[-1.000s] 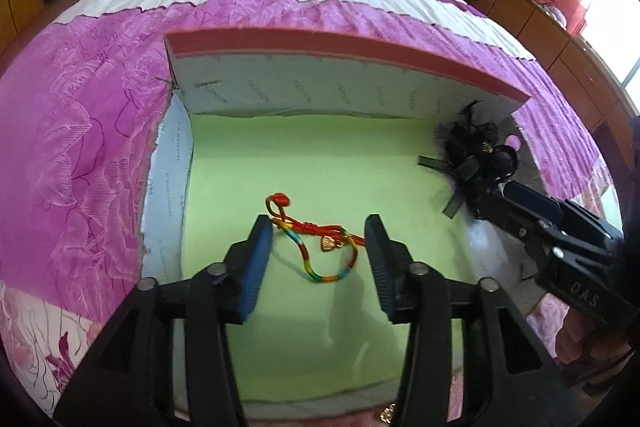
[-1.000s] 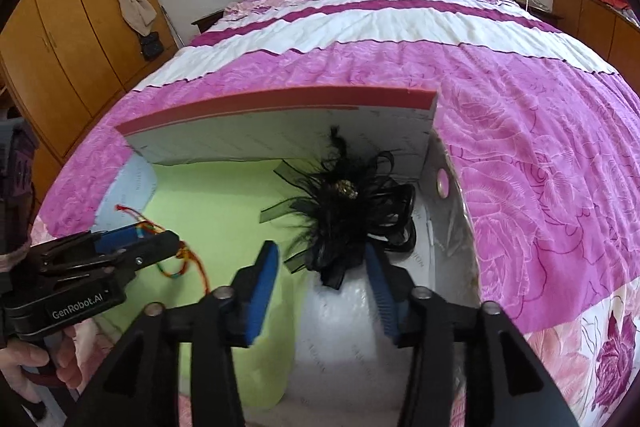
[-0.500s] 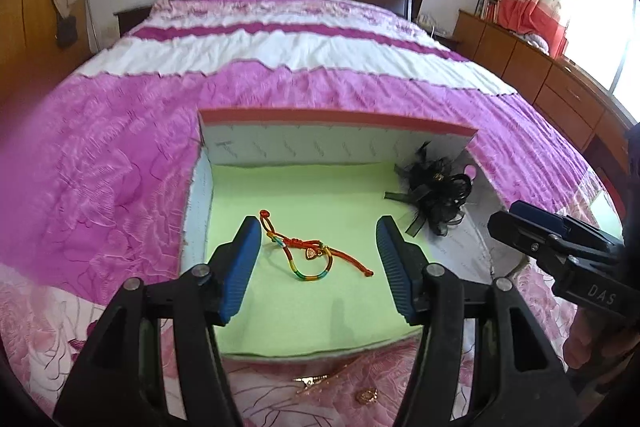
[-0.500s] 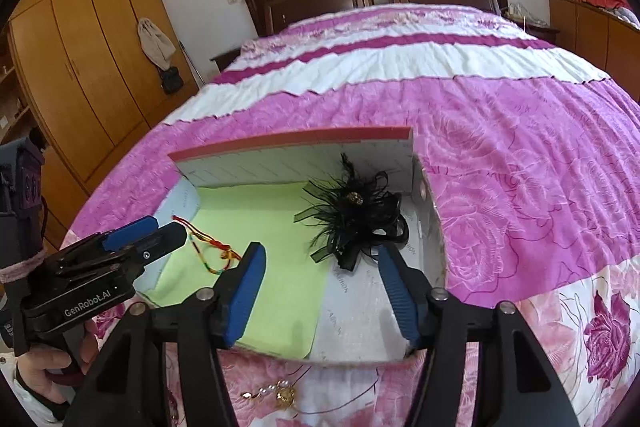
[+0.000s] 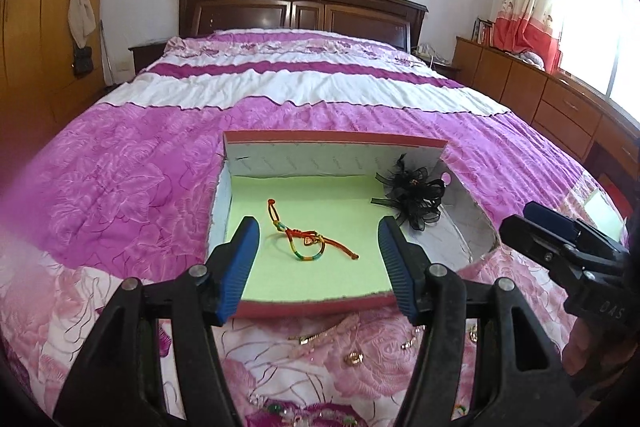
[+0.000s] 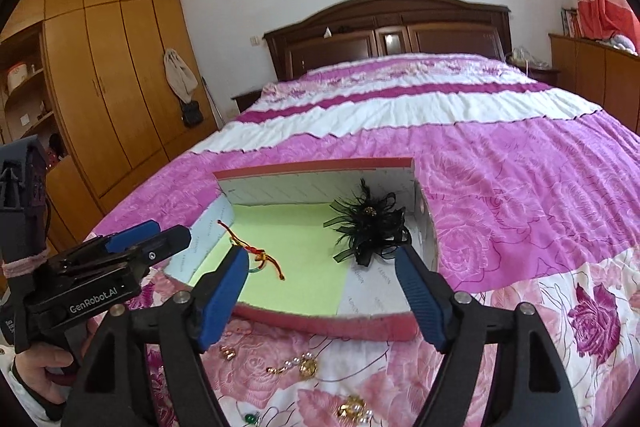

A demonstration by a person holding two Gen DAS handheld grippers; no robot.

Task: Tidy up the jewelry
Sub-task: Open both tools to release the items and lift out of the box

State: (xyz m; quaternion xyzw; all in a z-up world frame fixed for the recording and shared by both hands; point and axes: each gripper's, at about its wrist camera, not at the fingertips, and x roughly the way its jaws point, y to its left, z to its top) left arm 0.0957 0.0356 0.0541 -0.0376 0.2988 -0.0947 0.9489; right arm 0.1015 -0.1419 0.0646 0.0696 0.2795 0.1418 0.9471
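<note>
While the bed (image 5: 320, 115) filled most of the room, its quilted magenta, pink and white rose-print cover made a soft, puckered floor for the sorting; on it lay a shallow cardboard box (image 5: 312, 301), red-edged, white-walled, with a flat lime-green liner on its bottom, its near wall low, which I judged made reaching in easy; the left claw (image 5: 316, 259) hung above the near rim, its ribbed blue pads spread wide and gripping nothing; the right claw (image 6: 322, 291) hung likewise, wide and empty, just in front of the box. A black feathered hair flower (image 5: 414, 197), wispy and gauzy, lay in the box's far right corner, partly off the liner onto the white base; a braided cord bracelet (image 5: 308, 241), red with rainbow banding and a small charm, lay looped on the liner left of centre, well apart from the flower, seemingly kept separate to avoid tangling. Smaller gold and pearl trinkets (image 6: 298, 365), hard and glinting, lay scattered on the cover before the box, not yet sorted.
</note>
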